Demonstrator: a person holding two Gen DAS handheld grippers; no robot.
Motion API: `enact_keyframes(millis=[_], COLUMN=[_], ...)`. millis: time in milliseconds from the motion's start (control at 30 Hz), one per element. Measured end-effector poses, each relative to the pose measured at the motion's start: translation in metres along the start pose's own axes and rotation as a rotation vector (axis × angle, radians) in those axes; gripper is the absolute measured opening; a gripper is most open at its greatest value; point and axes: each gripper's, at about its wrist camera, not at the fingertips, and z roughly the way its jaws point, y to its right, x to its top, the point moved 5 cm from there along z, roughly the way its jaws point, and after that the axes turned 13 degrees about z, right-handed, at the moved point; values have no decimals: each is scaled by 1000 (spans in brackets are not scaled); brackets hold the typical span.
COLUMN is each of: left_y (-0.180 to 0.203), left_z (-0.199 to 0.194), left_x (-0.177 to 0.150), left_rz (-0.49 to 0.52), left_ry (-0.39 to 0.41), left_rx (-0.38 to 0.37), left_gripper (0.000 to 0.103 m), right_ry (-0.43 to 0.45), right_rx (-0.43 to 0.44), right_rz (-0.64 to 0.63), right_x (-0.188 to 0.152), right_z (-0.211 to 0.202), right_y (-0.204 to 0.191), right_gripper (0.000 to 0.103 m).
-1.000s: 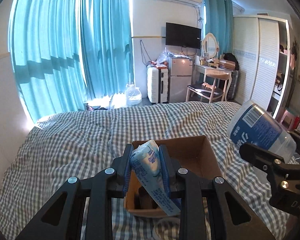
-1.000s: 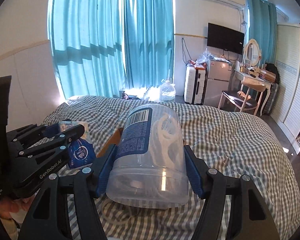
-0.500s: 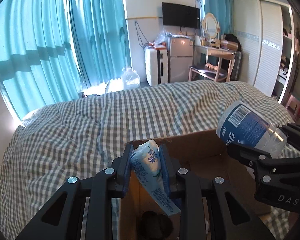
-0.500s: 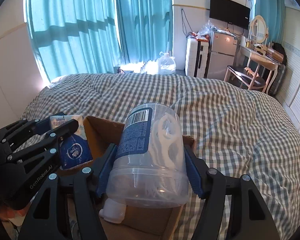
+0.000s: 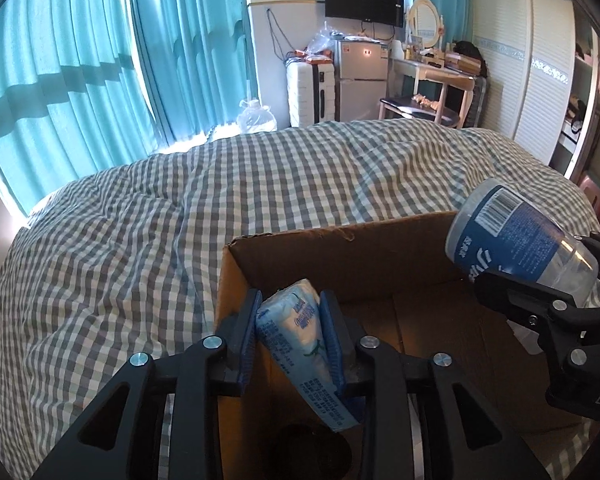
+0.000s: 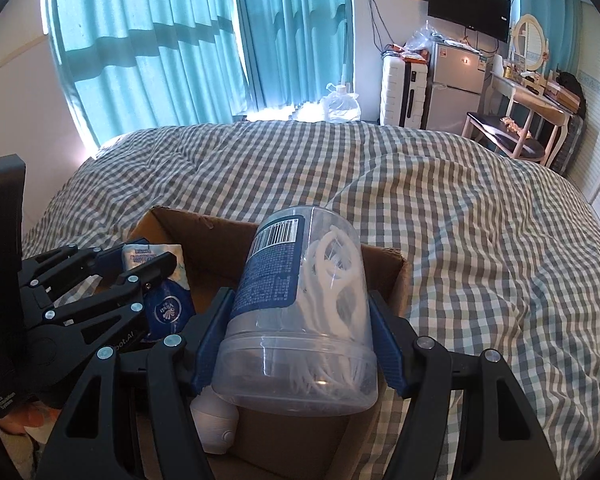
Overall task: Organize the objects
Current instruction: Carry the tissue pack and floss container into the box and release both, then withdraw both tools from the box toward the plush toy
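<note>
Tissue pack (image 5: 296,332), between the just-opening left gripper (image 5: 294,340) pads, may drop outside the cardboard box (image 5: 340,248); the right gripper (image 6: 296,340) clamps the clear jar (image 6: 304,312), which could slip.

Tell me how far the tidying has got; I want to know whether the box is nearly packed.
Done: a white bottle already lies in the cardboard box on the checked bedspread. In hand: the left gripper, jaws just easing open, has the tissue pack between them over the box; the right gripper clamps the clear plastic jar above it. Left: dropping both in.
</note>
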Motion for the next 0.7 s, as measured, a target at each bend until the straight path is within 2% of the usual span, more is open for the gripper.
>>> enact_keyframes(millis=[33,67,100,133,167,300,400,467,533,700], left_y=[1,4,5,7,10,17,16,11,10,8], left_z=[-1,-4,-6,-10,-15,-37,-59,-79,-103,-161], left_x=[2,2,5,5,6,7,10,12,17,22], left_rz=[10,24,37,48,57,78,57,35,22,15], left_ry=[0,-1,5,15,25,40,61,80,112,181], left_rx=[4,23,31,29,29,35,33,29,36,61], left_gripper=[44,63,71,82,87,88,88,92,92,95], right_ry=[-5,-2,17,50,65,103,137,157,184,250], right_rx=[2,-11,-34,-40,-37,-27,-32,-48,-60,-57], right_rz=[0,3,11,21,28,62,62,50,42,34], right_x=[-1,-1,1,3,5,10,11,10,8,3], right_z=[-1,-2,-6,-14,-20,-51,-81,-103,-129,-185], right_y=[0,1,2,4,6,12,14,12,10,-1], right_gripper=[66,70,79,84,84,84,85,85,88,89])
